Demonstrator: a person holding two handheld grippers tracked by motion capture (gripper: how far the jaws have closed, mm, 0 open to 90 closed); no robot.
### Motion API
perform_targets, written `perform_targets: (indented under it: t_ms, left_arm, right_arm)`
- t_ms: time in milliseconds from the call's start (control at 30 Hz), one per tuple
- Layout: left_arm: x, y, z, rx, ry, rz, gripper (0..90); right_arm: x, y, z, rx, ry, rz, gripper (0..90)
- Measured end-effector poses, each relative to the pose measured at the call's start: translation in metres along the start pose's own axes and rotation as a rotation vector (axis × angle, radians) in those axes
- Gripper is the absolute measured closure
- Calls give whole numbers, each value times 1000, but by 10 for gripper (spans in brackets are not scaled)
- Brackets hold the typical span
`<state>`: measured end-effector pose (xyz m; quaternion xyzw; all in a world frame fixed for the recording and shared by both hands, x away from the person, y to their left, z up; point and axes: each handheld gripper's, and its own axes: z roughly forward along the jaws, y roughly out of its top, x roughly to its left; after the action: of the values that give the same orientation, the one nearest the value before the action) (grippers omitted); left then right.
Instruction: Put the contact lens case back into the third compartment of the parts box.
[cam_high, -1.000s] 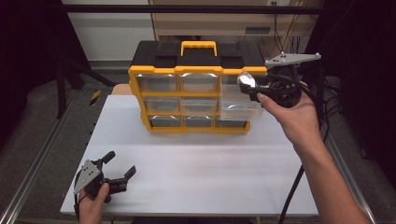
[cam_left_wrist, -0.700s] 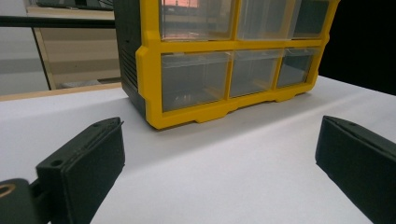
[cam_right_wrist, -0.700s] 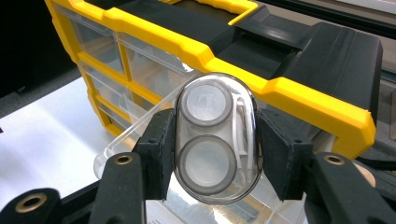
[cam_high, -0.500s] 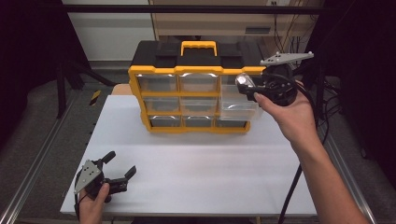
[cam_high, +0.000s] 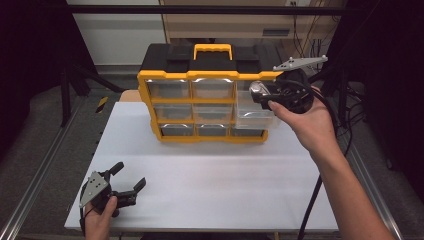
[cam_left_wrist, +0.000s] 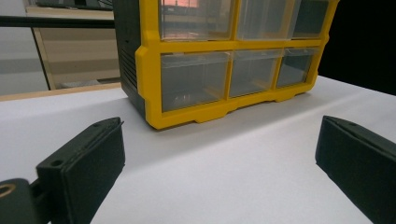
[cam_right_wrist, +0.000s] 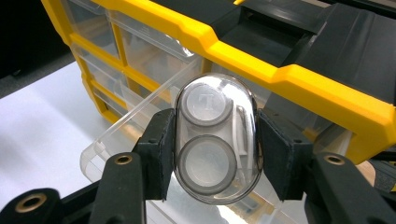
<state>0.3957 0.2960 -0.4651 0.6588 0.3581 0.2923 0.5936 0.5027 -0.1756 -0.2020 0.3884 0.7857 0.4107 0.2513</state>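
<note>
Two grippers are in my hands, and they stand well apart. My right gripper (cam_right_wrist: 215, 154) is clamped on a clear oval case (cam_right_wrist: 215, 137) — two round grey discs sit stacked inside it, the upper one marked with a T — and both pads press its sides. I hold it up at the right end of the yellow-and-black drawer organizer (cam_high: 207, 95), just above a clear drawer (cam_high: 255, 116) that stands pulled out of the right column (middle row, as far as I can tell). My left gripper (cam_high: 124, 179) sits low at the near left corner of the white table (cam_high: 220, 175), its jaws spread wide with nothing between them, pointing toward the organizer's bottom drawers (cam_left_wrist: 229, 77).
</note>
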Motion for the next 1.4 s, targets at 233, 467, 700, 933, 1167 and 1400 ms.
perform_targets:
  t_ms: [233, 467, 700, 933, 1167, 1400]
  left_arm:
    - [0, 0, 0, 1, -1, -1, 12]
    - [0, 0, 0, 1, -1, -1, 12]
    - [0, 0, 0, 2, -1, -1, 12]
    - [0, 0, 0, -2, 0, -3, 12]
    - [0, 1, 0, -4, 2, -6, 11]
    - [1, 1, -1, -7, 14, -8, 11]
  right_arm:
    - [0, 0, 3, 6, 12, -2, 468]
    - [1, 2, 1, -18, 14, 11, 431]
    - [3, 3, 0, -45, -4, 19, 377]
    - [5, 6, 0, -115, -30, 27, 232]
    - [5, 6, 1, -186, -65, 30, 100]
    - [1, 3, 0, -293, -77, 51, 71]
